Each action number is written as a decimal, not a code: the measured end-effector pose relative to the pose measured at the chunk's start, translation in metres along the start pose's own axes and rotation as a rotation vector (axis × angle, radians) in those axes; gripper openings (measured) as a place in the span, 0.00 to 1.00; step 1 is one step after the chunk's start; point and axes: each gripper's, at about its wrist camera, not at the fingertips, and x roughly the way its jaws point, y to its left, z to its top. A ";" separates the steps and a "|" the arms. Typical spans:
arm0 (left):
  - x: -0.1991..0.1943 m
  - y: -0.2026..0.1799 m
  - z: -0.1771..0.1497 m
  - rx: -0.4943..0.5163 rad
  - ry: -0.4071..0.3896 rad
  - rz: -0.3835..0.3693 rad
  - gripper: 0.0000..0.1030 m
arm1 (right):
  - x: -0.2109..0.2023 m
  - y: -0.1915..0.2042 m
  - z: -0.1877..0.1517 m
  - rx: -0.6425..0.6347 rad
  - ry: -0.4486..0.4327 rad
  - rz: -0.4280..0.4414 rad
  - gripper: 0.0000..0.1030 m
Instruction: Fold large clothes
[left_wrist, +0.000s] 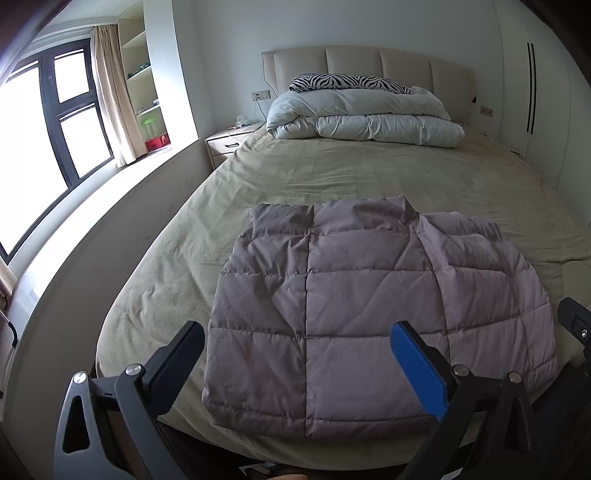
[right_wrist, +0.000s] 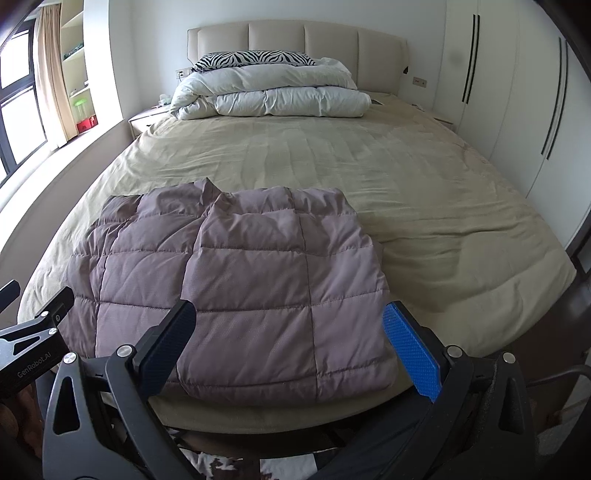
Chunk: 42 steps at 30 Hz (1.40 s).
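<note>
Left gripper (left_wrist: 297, 345): jaws spread wide, nothing between them, held above the near edge of the bed; black finger at 7 o'clock in its own view, blue-padded finger at 5 o'clock. It also shows at 9 o'clock in the right wrist view (right_wrist: 37, 306), just beside the jacket's left edge; contact cannot be told.

Right gripper (right_wrist: 288, 326): jaws likewise wide apart, empty, hovering over the jacket's near hem. Black finger at 7 o'clock, blue finger at 5 o'clock. A piece of it is visible at 3 o'clock in the left wrist view (left_wrist: 574, 321).

Quilted mauve jacket (left_wrist: 369, 314): lies flat on the foot end of the bed, folded into a rough rectangle, collar pointing toward 12 o'clock, hem near the mattress edge. From the right wrist view (right_wrist: 240, 288) it sits at 6 to 9 o'clock of the bed.

Bed sheet (right_wrist: 406, 192): beige, bare beyond the jacket, lightly creased.

Folded white duvet (left_wrist: 365, 118) at 12 o'clock against the padded headboard (left_wrist: 369, 66), zebra-print pillow (left_wrist: 347, 82) on top of it. Nightstand (left_wrist: 225, 142) at 11 o'clock, window (left_wrist: 55, 122) at 9 o'clock, white wardrobe doors (right_wrist: 517, 92) at 2 o'clock.
</note>
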 end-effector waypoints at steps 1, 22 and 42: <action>0.001 -0.001 0.000 0.001 0.002 -0.002 1.00 | 0.001 0.000 0.000 0.000 0.003 0.003 1.00; 0.008 0.002 -0.002 -0.022 0.046 -0.033 1.00 | 0.002 0.005 -0.003 -0.005 0.014 0.014 1.00; 0.012 0.004 -0.005 -0.033 0.062 -0.046 1.00 | 0.005 0.007 -0.006 -0.006 0.022 0.015 1.00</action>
